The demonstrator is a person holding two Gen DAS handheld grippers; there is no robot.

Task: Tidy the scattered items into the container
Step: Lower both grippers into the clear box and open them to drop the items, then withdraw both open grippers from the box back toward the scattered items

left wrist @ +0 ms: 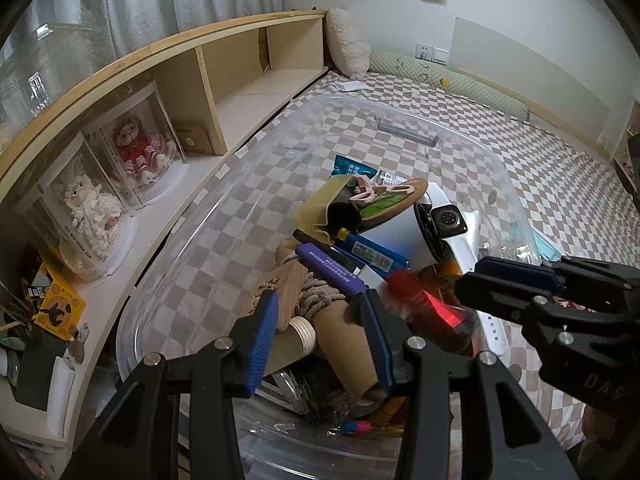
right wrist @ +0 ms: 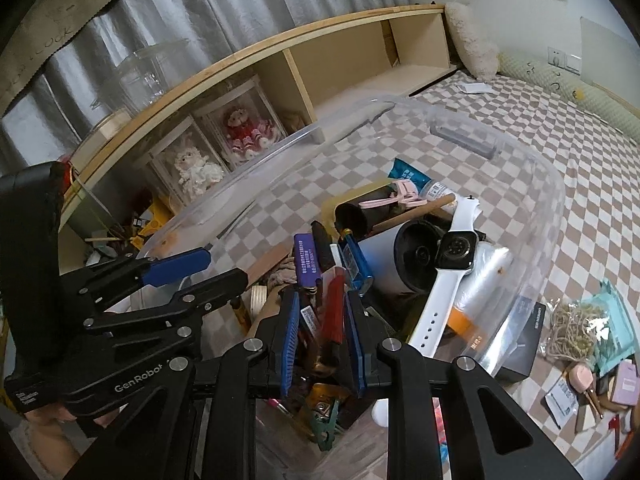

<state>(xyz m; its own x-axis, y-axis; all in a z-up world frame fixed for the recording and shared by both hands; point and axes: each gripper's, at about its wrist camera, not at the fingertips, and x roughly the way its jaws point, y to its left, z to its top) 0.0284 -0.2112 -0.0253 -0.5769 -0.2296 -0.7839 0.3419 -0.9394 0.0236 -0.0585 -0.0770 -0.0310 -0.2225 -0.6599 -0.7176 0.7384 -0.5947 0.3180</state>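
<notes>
A clear plastic container (left wrist: 188, 240) sits on the checkered bed, its right rim (right wrist: 554, 200) showing in the right wrist view. It holds a white smartwatch (left wrist: 448, 222), a blue tube (left wrist: 372, 254), a purple pen box (left wrist: 332, 270), cardboard tubes (left wrist: 348, 340) and rope. My left gripper (left wrist: 320, 320) hovers open above the near end of the pile, holding nothing. My right gripper (right wrist: 324, 340) is over the same pile, its jaws apart. A red stick-like item (right wrist: 334, 312) lies loose between them, and it is blurred (left wrist: 420, 294) in the left wrist view.
Loose items lie on the bed right of the container: a twine bundle (right wrist: 576, 328), a teal packet (right wrist: 616, 332), a black box (right wrist: 520, 344) and small pink pieces (right wrist: 580, 376). A wooden shelf (left wrist: 240, 76) with boxed dolls (left wrist: 140, 148) runs along the left.
</notes>
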